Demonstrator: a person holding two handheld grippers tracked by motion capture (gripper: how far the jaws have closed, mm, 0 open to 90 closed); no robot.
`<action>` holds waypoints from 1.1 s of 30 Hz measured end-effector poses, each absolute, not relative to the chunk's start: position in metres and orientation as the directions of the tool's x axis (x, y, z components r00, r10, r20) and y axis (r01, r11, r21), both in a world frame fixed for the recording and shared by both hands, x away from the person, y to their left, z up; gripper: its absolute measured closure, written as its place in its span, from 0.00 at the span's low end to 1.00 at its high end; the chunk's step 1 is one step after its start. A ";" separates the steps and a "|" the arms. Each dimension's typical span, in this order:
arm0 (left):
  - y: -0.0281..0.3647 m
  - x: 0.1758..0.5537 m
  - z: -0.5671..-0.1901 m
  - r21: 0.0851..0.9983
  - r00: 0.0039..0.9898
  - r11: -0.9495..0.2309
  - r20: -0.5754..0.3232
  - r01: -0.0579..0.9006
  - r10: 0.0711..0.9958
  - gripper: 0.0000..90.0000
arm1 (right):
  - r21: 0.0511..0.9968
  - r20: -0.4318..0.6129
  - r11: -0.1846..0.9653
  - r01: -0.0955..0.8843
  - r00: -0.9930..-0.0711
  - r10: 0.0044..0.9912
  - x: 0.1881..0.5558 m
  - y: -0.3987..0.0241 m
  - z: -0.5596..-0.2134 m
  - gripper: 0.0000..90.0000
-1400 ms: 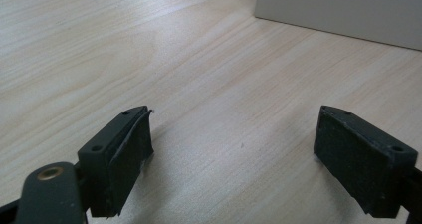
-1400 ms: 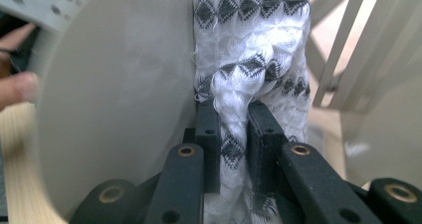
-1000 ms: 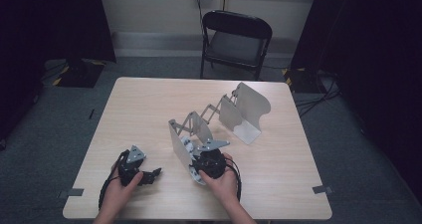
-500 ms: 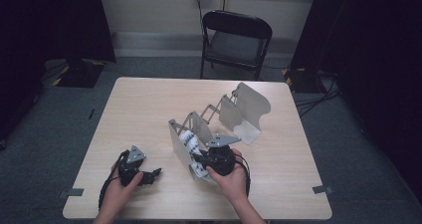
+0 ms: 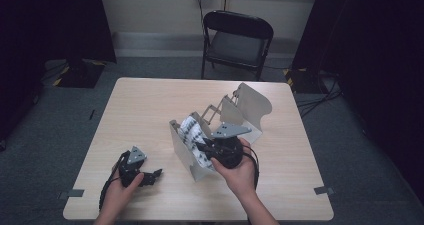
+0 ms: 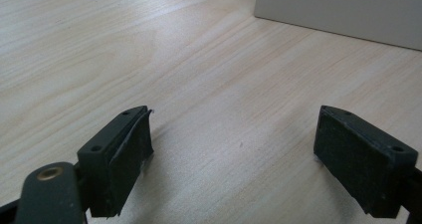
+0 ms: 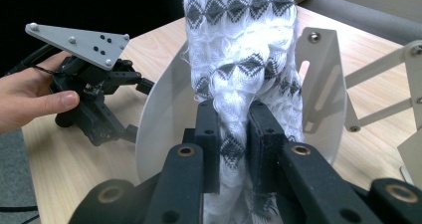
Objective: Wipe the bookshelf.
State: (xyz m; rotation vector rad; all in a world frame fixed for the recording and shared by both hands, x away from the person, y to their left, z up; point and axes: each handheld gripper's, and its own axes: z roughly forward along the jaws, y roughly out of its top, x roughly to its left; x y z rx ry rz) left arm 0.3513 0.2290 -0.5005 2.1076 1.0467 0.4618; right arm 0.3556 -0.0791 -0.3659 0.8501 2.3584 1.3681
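A white knitted cloth (image 5: 191,131) with a black diamond pattern hangs between the front plates of a grey metal folding rack (image 5: 181,154) at mid table. My right gripper (image 5: 201,148) is shut on the cloth's lower part, and in the right gripper view the cloth (image 7: 240,45) rises from the pinch of my right gripper (image 7: 233,120) in front of a rack plate (image 7: 163,109). My left gripper (image 5: 154,175) rests on the table near the front left, open and with nothing in it. In the left gripper view my left gripper (image 6: 234,139) frames bare wood.
The rack's linked plates run back and right to a tall curved end plate (image 5: 254,103). A black folding chair (image 5: 239,39) stands beyond the table's far edge. In the left gripper view a grey plate wall (image 6: 343,10) stands ahead. The wooden tabletop (image 5: 145,110) is bare at the left.
My right hand has risen and shifted a little away from the front edge, drawing the patterned cloth up between the rack plates. The left hand and its gripper have stayed put.
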 end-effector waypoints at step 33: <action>0.229 0.351 -0.500 0.741 0.605 -0.405 -0.002 0.536 0.796 0.16 | 0.795 0.175 0.375 0.477 -0.772 0.612 0.357 -0.060 -0.441 0.87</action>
